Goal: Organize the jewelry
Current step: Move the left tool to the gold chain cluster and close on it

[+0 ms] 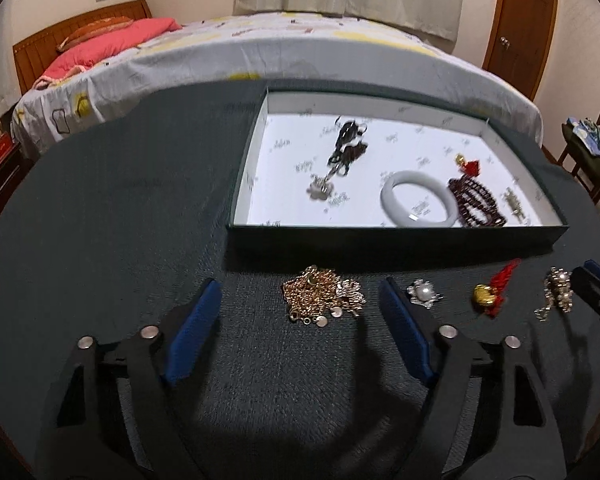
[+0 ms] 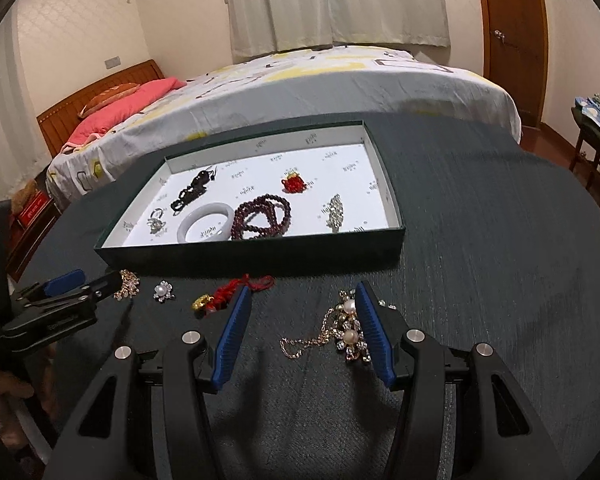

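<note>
1. While the left wrist view looks down at the dark worktop (image 1: 100,240), the left hand-held gripper (image 1: 300,312) stands with its blue pads wide apart and nothing pressed between them. A gold chain pile (image 1: 320,296) lies on the worktop between the two fingertips, touching neither. Just right of the right pad sit a pearl brooch (image 1: 423,295), a gold-and-red charm (image 1: 490,298) and a pearl chain piece (image 1: 556,292); the right hand-held gripper (image 1: 592,284) pokes in beside that last one. Behind them the shallow green box (image 1: 396,236) holds a white bangle (image 1: 420,204), dark red beads (image 1: 478,206) and a black bead string (image 1: 348,144).

2. From the right wrist view, the right hand-held gripper (image 2: 300,320) has its pads apart. The pearl chain piece (image 2: 350,332) lies between them, close against the right pad; whether it touches I cannot tell. The left hand-held gripper (image 2: 88,280) reaches in at the left, near the gold chain pile (image 2: 127,283).
</note>
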